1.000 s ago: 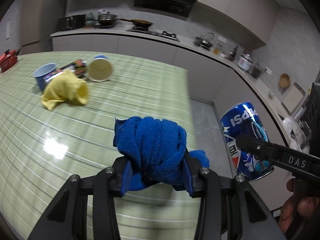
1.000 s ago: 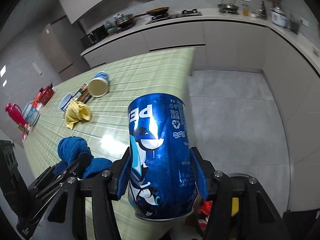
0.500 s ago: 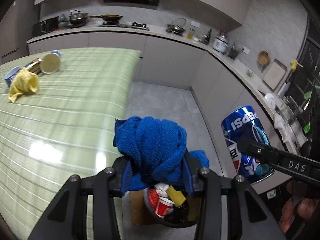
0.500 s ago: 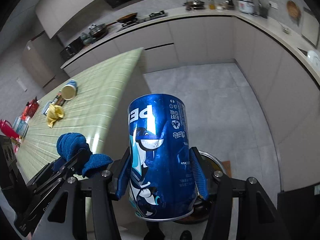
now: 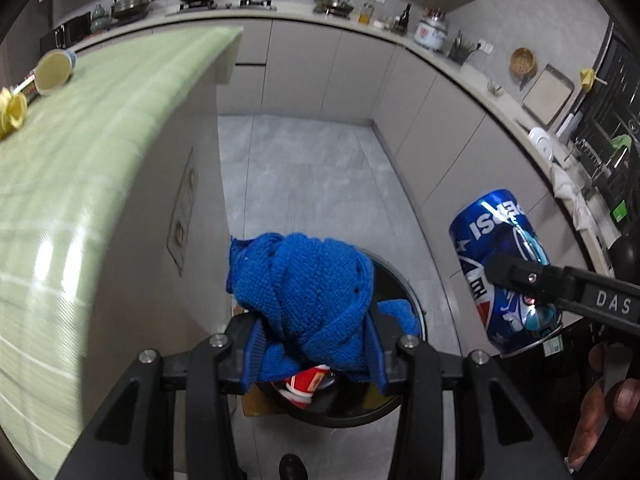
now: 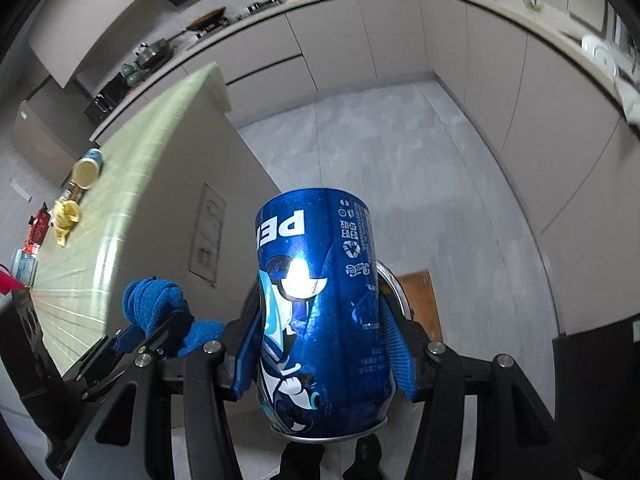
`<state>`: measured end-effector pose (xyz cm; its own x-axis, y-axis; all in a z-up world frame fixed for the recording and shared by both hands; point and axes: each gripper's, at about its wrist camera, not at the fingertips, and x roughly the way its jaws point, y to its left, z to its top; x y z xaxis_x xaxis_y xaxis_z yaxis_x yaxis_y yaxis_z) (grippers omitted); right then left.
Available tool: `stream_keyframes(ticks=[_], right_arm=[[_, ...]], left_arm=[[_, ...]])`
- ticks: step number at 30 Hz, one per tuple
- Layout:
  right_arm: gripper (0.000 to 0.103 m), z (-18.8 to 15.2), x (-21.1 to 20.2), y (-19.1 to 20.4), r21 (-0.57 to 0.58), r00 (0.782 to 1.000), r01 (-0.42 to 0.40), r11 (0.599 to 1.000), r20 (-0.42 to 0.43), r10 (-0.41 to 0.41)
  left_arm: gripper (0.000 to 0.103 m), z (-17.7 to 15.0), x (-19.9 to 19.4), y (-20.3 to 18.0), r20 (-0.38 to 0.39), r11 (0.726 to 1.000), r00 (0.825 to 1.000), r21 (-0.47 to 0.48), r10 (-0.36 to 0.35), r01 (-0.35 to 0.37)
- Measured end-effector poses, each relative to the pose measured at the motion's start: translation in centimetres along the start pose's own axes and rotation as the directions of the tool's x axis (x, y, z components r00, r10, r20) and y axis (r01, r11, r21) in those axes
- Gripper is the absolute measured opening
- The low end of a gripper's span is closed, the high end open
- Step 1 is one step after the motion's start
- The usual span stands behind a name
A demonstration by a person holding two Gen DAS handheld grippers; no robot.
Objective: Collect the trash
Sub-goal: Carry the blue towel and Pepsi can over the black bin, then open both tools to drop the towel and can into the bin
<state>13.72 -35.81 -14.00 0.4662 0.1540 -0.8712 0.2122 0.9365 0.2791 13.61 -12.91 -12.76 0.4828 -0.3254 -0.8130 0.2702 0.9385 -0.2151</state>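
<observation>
My left gripper (image 5: 312, 348) is shut on a crumpled blue knitted cloth (image 5: 304, 280) and holds it above a round black trash bin (image 5: 396, 396) on the floor; a red-and-white container (image 5: 306, 384) lies inside the bin. My right gripper (image 6: 324, 356) is shut on a blue Pepsi can (image 6: 320, 304), upright, over the bin's metal rim (image 6: 394, 284). The can also shows at the right of the left wrist view (image 5: 504, 272), and the cloth at the left of the right wrist view (image 6: 156, 304).
The green-striped table (image 5: 80, 168) lies to the left with a tipped cup (image 5: 54, 72) and a yellow cloth (image 5: 12, 114) on it. Grey cabinets (image 5: 420, 120) and a cluttered counter curve round the right. A brown board (image 6: 418, 300) lies beside the bin.
Both grippers have swung off the table edge and out over the floor, carrying the cloth and the can. The bin now lies directly under them.
</observation>
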Motion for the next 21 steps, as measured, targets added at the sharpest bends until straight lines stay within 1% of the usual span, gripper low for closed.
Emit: stream_keyframes(ticks=[7,14,16,17,18,19,20,21], right_arm=[[0.058,-1.1,4.9,-1.3,0.031,0.996,-0.023,0.999,-0.083,0.026],[0.058,-1.4,8.0,-1.7,0.050,0.990,-0.046,0.998,-0.129,0.052],[0.059,-1.1,8.7,-2.2,0.088,0.986,-0.081,0.993,-0.138,0.092],[0.059,-0.8,9.0,-2.3,0.092,0.985,-0.091,0.992,-0.137,0.103],[0.070,-0.5,9.5,-2.3,0.087,0.984,-0.088,0.992,-0.147,0.100],[0.082,-0.1,10.3,-2.4,0.077,0.984,-0.049,0.996,-0.168,0.061],[0.096,0.0,10.6,-2.4,0.070,0.986,-0.022,0.997,-0.166,0.033],[0.096,0.2,10.5,-2.4,0.054,0.988,-0.006,0.999,-0.155,0.015]], left_arm=[[0.044,-1.8,2.9,-0.2,-0.081,1.000,0.996,0.005,0.022,-0.022],[0.044,-2.2,5.7,-0.7,-0.133,0.999,0.990,0.007,0.042,-0.042],[0.046,-2.5,6.3,-0.5,-0.143,0.999,0.989,0.006,0.044,-0.043],[0.053,-2.5,6.7,-0.5,-0.149,0.999,0.988,0.004,0.040,-0.040],[0.069,-2.7,7.2,-0.4,-0.166,0.999,0.985,0.001,0.047,-0.047],[0.078,-2.8,7.4,-0.5,-0.163,0.997,0.984,-0.002,0.075,-0.077],[0.088,-3.0,7.3,-0.6,-0.145,0.995,0.985,-0.003,0.098,-0.099],[0.093,-3.0,6.9,-0.7,-0.125,0.993,0.985,0.001,0.117,-0.117]])
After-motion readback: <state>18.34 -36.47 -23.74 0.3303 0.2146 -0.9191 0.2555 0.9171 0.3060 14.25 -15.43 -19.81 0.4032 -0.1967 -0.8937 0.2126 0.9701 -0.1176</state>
